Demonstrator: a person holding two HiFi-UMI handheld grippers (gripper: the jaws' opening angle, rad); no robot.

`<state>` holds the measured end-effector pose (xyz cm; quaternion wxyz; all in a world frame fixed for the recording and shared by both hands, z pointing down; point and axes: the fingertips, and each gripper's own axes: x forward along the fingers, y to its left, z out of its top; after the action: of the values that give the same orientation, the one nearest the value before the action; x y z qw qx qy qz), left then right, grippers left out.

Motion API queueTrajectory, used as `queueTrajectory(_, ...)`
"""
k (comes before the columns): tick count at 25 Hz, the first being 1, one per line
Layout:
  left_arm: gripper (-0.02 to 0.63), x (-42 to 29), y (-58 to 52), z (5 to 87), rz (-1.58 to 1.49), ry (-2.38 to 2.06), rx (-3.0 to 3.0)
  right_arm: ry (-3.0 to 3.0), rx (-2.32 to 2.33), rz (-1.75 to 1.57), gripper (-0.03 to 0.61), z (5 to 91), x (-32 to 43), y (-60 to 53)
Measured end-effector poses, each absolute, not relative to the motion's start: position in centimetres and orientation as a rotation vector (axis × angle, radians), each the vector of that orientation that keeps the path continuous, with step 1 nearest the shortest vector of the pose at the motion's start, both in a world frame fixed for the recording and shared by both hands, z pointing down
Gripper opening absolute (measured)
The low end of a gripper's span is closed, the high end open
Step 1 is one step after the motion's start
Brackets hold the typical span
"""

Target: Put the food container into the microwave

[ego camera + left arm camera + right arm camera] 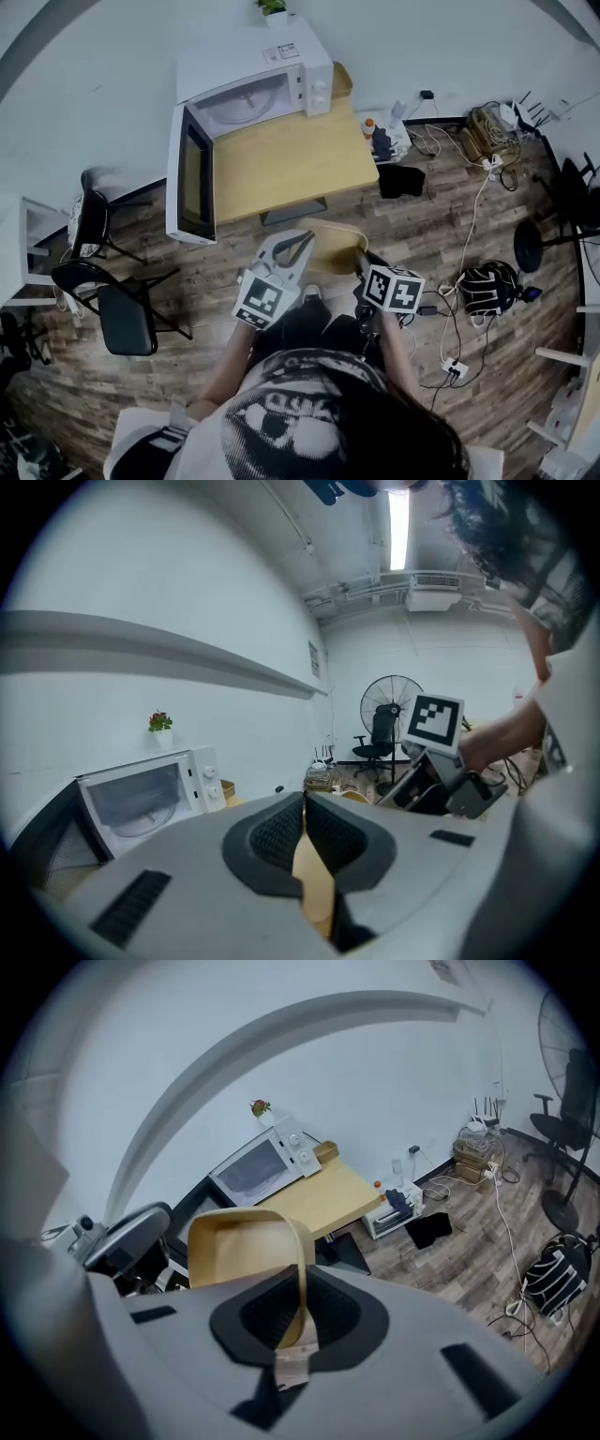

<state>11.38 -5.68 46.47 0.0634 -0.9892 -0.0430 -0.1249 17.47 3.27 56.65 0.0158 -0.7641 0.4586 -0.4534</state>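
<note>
Head view: left tongs (302,242) and right tongs (362,259) both pinch the food container (333,246).

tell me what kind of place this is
Probably an office or lab workroom, not a home kitchen: the microwave sits on a plain wooden table, with a black office chair, a pedestal fan and loose cables on the floor.
</note>
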Motion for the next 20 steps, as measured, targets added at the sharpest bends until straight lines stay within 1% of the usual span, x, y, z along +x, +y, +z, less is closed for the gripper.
queueTrajectory(5,0.008,10.5,-8.7,46.5,-0.380,-0.042,-3.012,1.519,-2.359,-1.452,0.023,56.6,17.8,-0.8)
queueTrajectory(13,0.008,7.0,-13.3,46.4,-0.359,0.162,-3.058,1.677,-2.292,-1.507,0.023,56.6,16.4,-6.7)
queueTrajectory(20,0.008,6.4,-16.3,46.1,-0.350,0.329,-3.062,1.674,-2.185,-1.558,0.023,57.3,17.8,-11.2)
